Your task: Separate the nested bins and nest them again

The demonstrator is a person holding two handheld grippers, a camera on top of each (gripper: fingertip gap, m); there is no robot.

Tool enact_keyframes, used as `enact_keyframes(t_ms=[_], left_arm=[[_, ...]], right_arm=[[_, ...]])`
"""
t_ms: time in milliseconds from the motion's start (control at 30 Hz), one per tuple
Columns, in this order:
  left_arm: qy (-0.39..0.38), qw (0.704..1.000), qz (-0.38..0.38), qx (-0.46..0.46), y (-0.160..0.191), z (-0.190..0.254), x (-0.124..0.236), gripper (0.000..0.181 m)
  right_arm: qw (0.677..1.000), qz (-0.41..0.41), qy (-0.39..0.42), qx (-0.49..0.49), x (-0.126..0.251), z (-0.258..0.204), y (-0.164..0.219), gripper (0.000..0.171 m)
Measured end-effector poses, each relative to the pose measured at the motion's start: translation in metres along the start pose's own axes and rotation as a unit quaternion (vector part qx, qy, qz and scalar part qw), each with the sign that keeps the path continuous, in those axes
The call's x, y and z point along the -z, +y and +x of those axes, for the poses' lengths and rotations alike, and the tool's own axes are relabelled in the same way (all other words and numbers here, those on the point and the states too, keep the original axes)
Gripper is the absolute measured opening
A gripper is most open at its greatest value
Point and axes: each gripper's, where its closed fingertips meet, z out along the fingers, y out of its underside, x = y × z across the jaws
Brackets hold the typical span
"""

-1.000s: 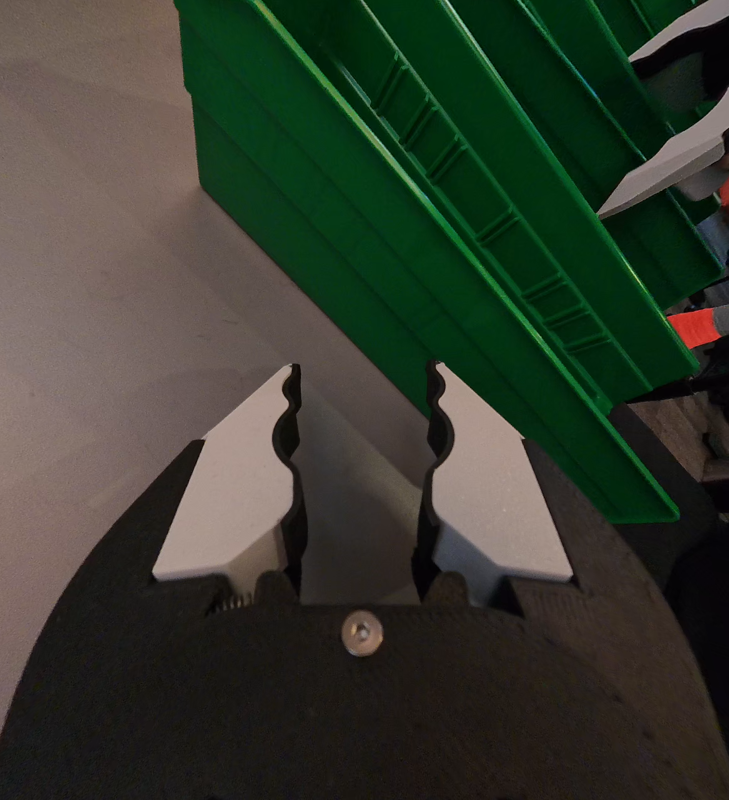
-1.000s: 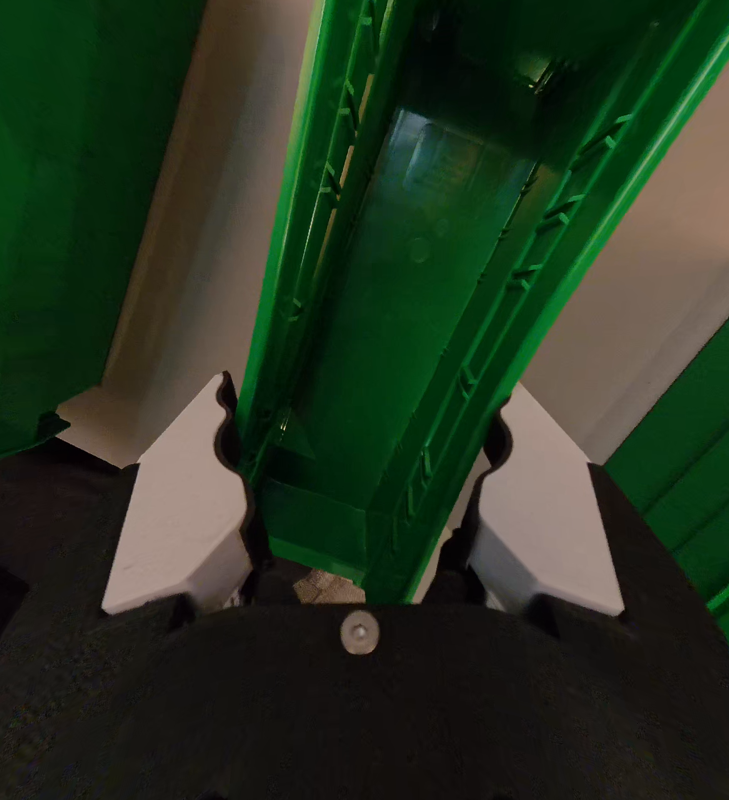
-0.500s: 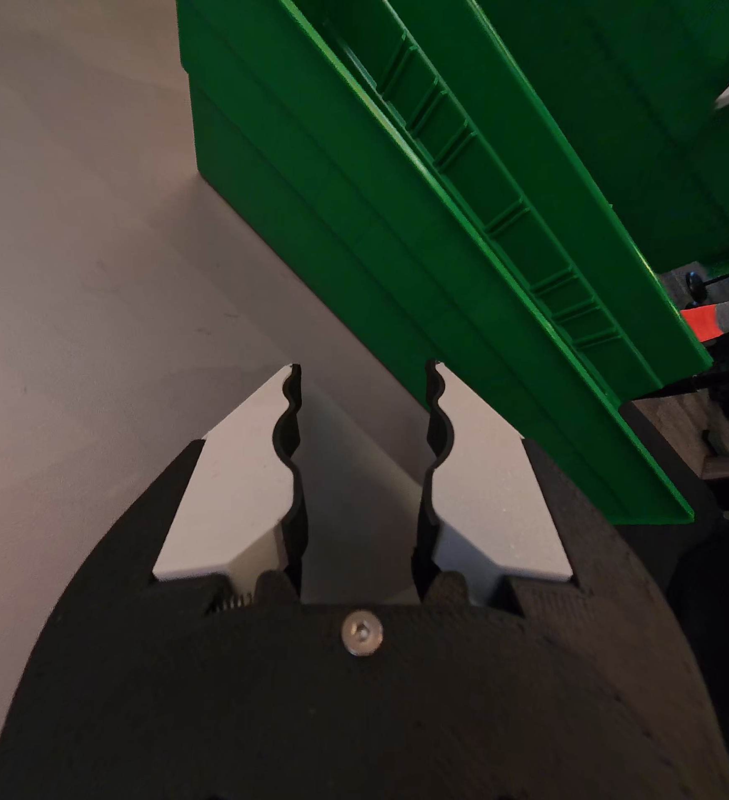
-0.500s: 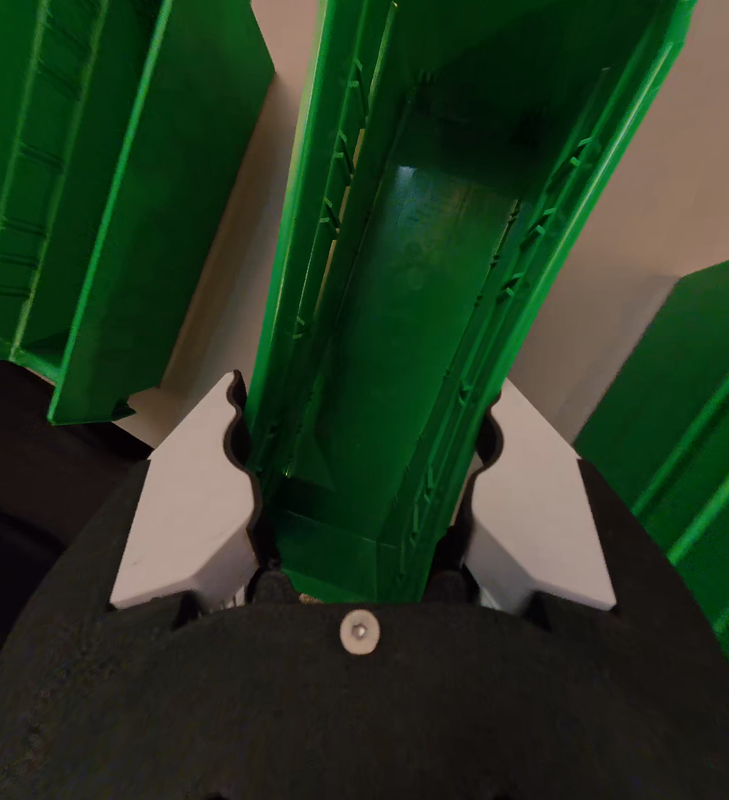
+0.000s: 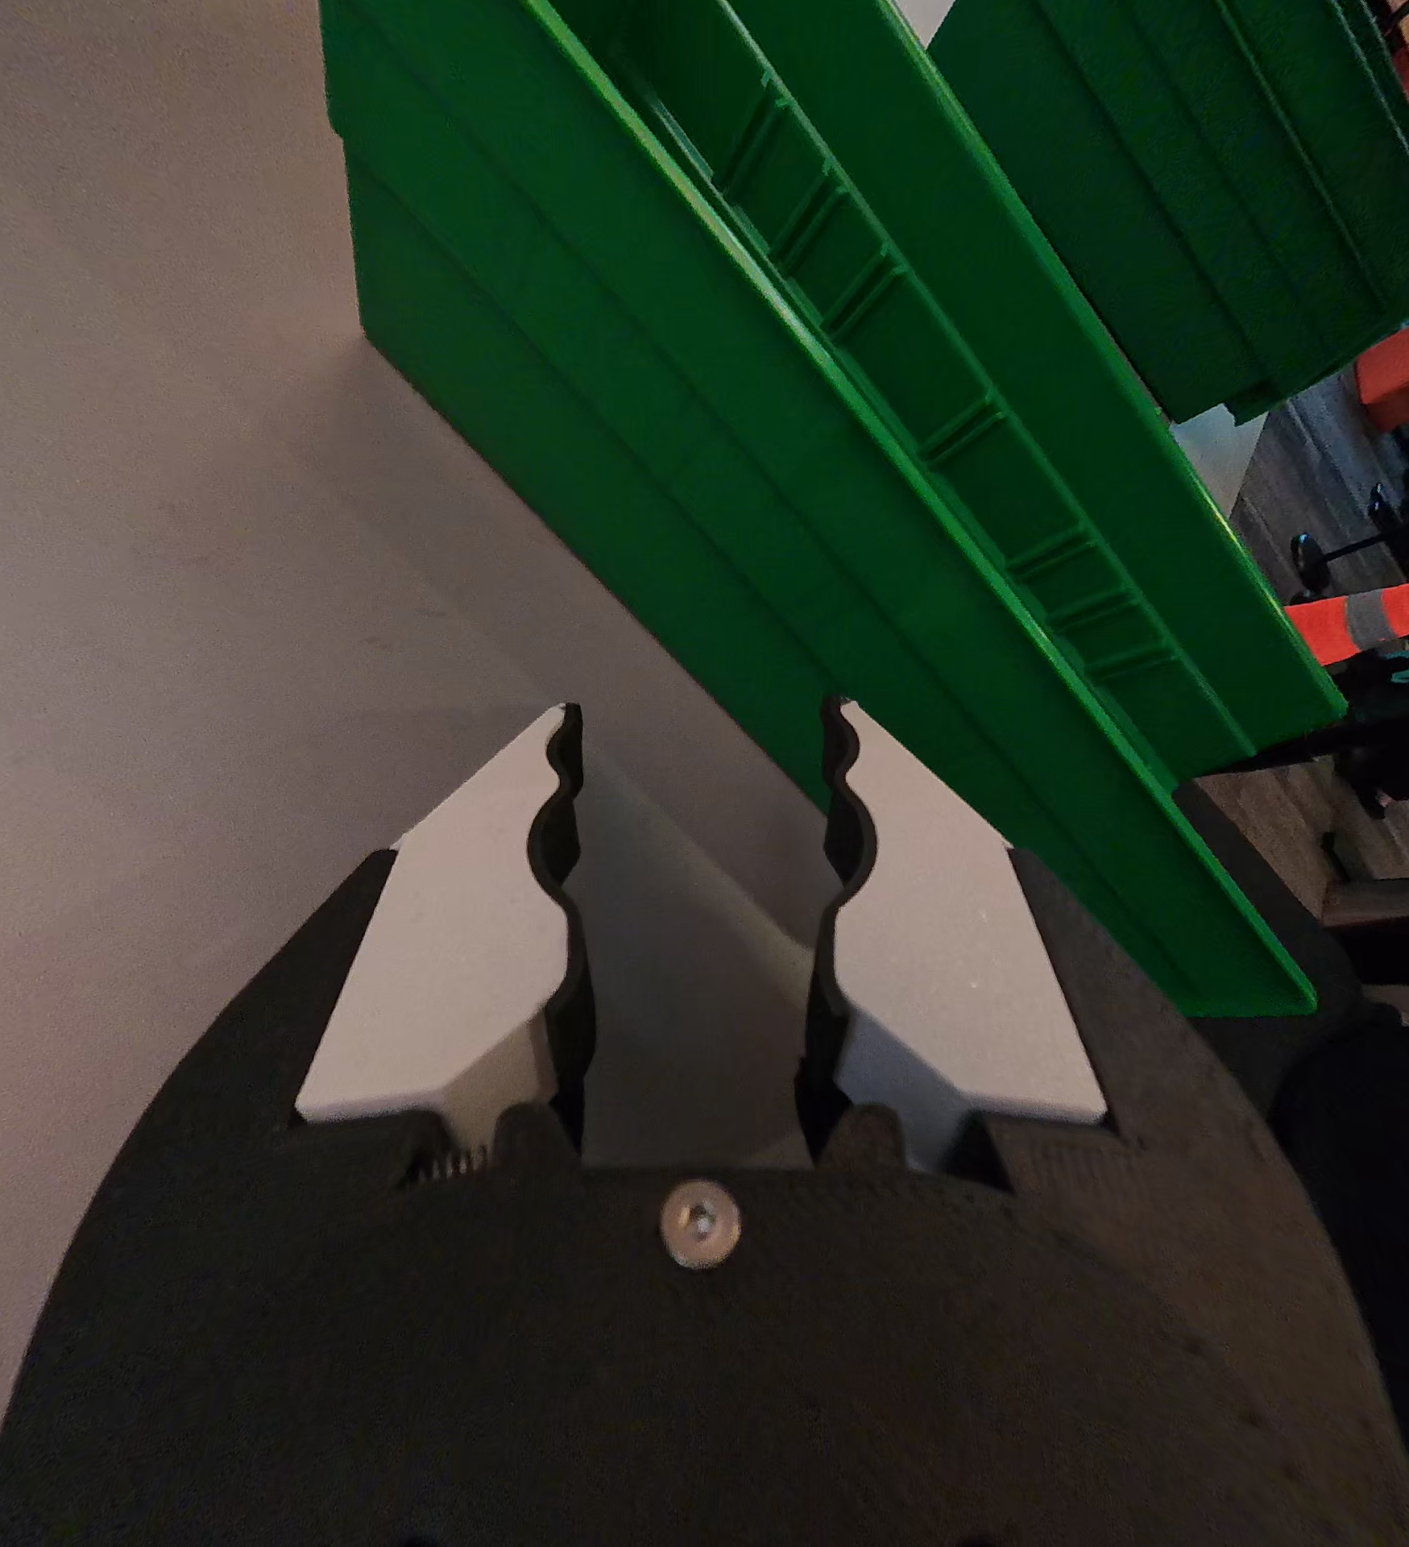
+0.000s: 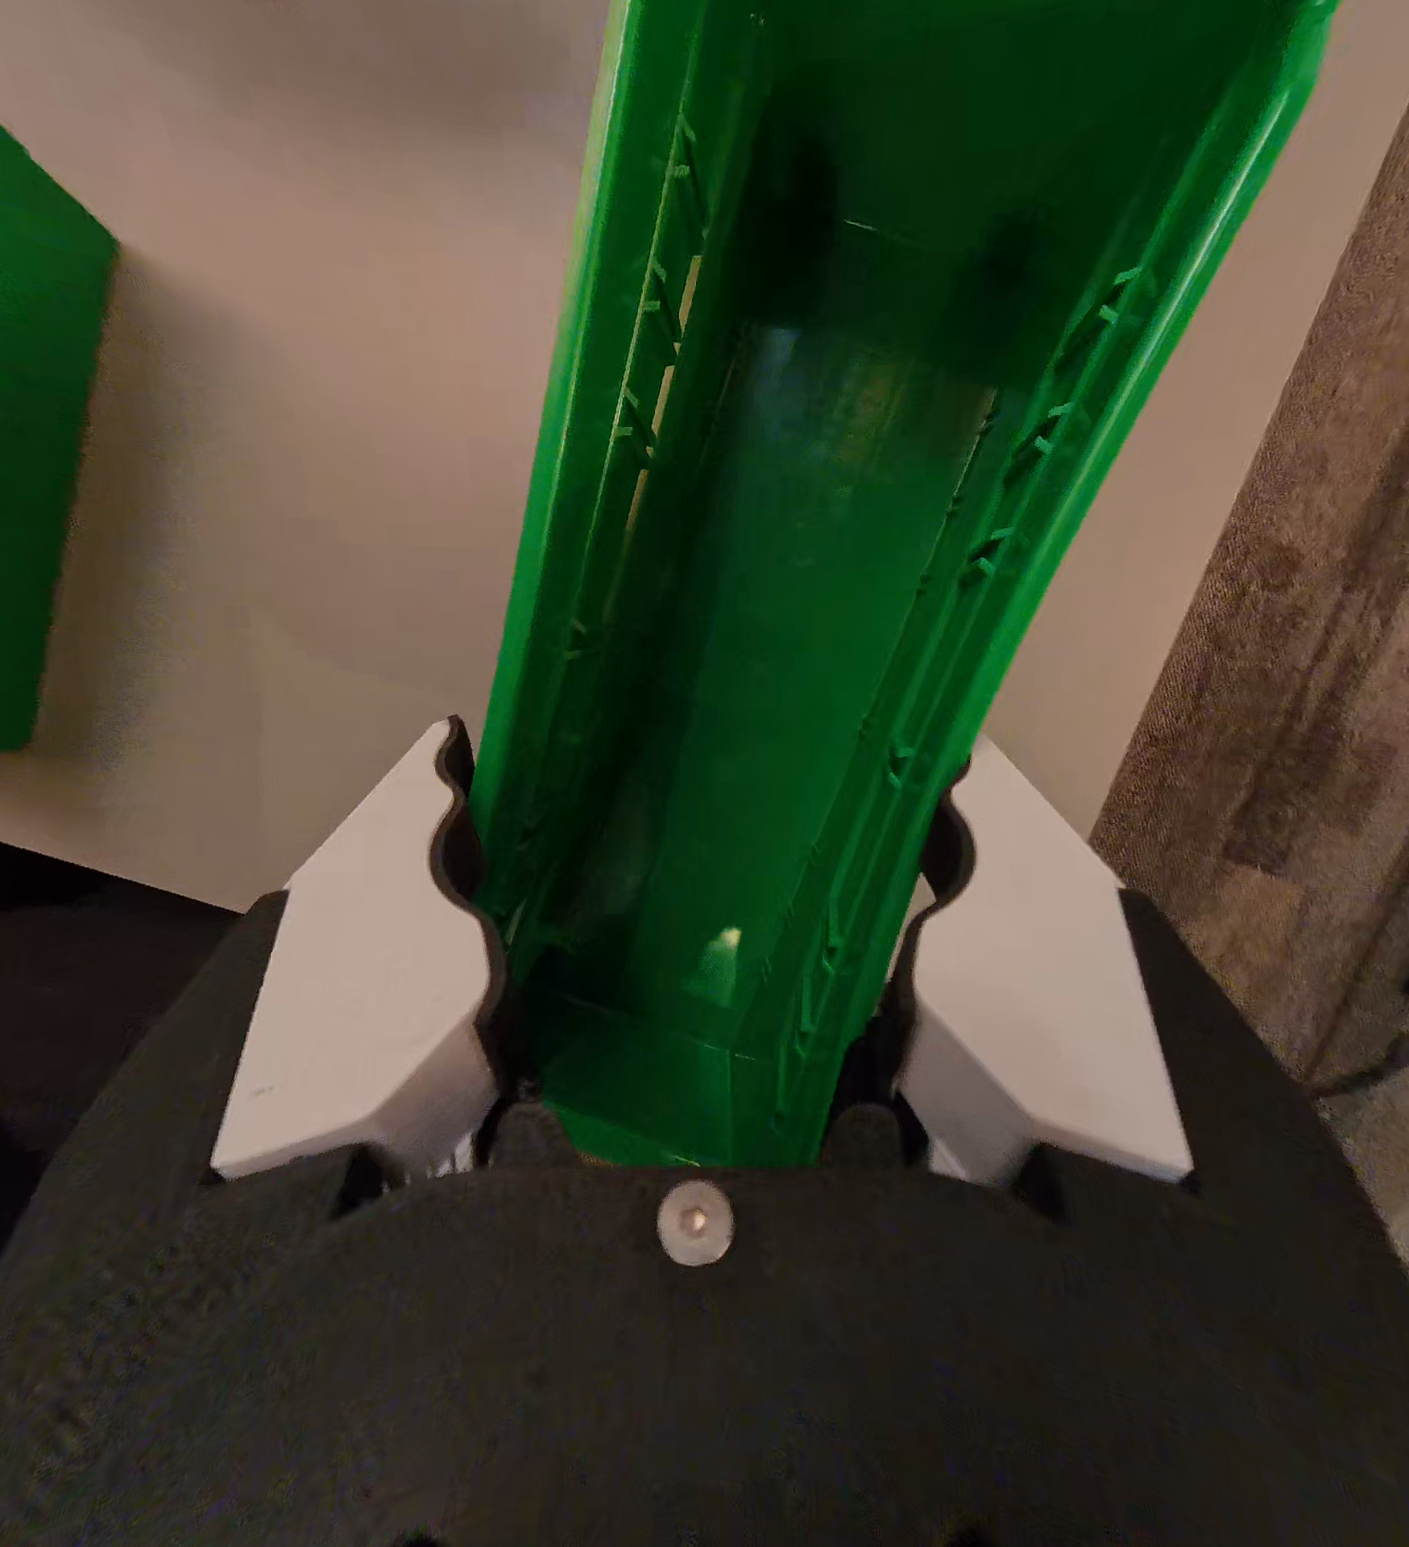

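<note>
The right gripper (image 6: 705, 837) clamps one green bin (image 6: 809, 586) across its narrow end; the plastic looks light, stiff and slick. The left gripper (image 5: 701, 753) has empty, parted jaws beside the bin stack (image 5: 684, 469) on the worktop (image 5: 140, 502).

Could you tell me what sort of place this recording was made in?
Probably an indoor workshop or lab: green bins on a pale table, wood-look floor, an orange box and an orange-and-grey striped bar.
</note>
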Motion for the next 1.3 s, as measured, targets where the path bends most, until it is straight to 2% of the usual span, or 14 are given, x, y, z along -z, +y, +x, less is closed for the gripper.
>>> enact_keyframes(t_ms=[133,300,400,733,933,1033,1133,1233,1300], left_arm=[[0.000,1.000,-0.006,0.000,0.002,0.001,-0.004,0.056],[-0.001,1.000,-0.011,-0.001,0.005,0.003,-0.005,0.056],[0.000,1.000,-0.011,0.001,0.005,0.003,-0.007,0.056],[-0.001,1.000,-0.017,0.002,0.008,0.002,-0.010,0.057],[0.000,1.000,-0.017,0.002,0.008,0.002,-0.010,0.057],[0.001,1.000,-0.020,0.000,0.009,0.004,-0.012,0.057],[0.000,1.000,-0.021,-0.002,0.009,0.005,-0.011,0.057],[-0.002,1.000,-0.020,0.000,0.009,0.004,-0.009,0.057],[-0.004,1.000,-0.017,0.002,0.007,0.002,-0.007,0.057]], right_arm=[[1.000,-0.013,-0.013,-0.013,-0.018,0.010,0.015,0.108],[1.000,-0.028,-0.002,0.008,-0.023,0.020,0.025,0.109],[0.999,-0.023,-0.028,0.003,-0.030,0.018,0.027,0.109],[0.998,-0.045,-0.040,-0.017,-0.080,0.019,0.051,0.117],[0.998,-0.053,-0.032,-0.016,-0.083,0.019,0.052,0.119],[0.997,-0.074,-0.027,-0.017,-0.085,0.019,0.055,0.130],[0.996,-0.087,-0.022,-0.014,-0.085,0.020,0.056,0.133],[0.998,-0.056,-0.009,-0.012,-0.075,0.021,0.043,0.131],[1.000,-0.022,-0.004,-0.016,-0.067,0.022,0.026,0.121]])
